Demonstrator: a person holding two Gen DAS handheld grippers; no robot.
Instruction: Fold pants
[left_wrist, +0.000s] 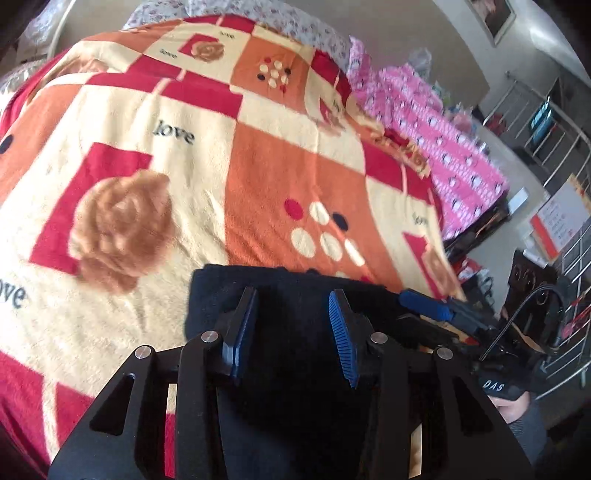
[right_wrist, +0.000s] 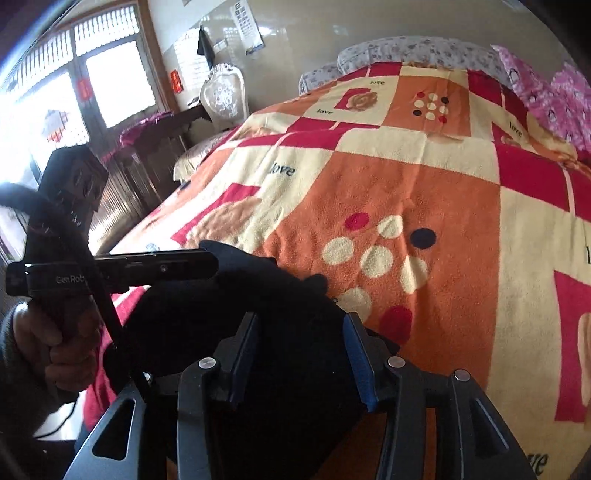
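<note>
Jaws of both grippers, left gripper (left_wrist: 295, 295) and right gripper (right_wrist: 301, 319), spread wide over black pants (left_wrist: 291, 332), gripping nothing; pants lie on patterned blanket (left_wrist: 258, 166), near its front edge

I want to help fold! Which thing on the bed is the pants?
Find the big bed blanket with red, orange and cream squares, roses and the word "love". At its near edge lies one plain black bundle, the pants, right under both claws. Everything around it is patterned; only the pants are solid black.
</note>
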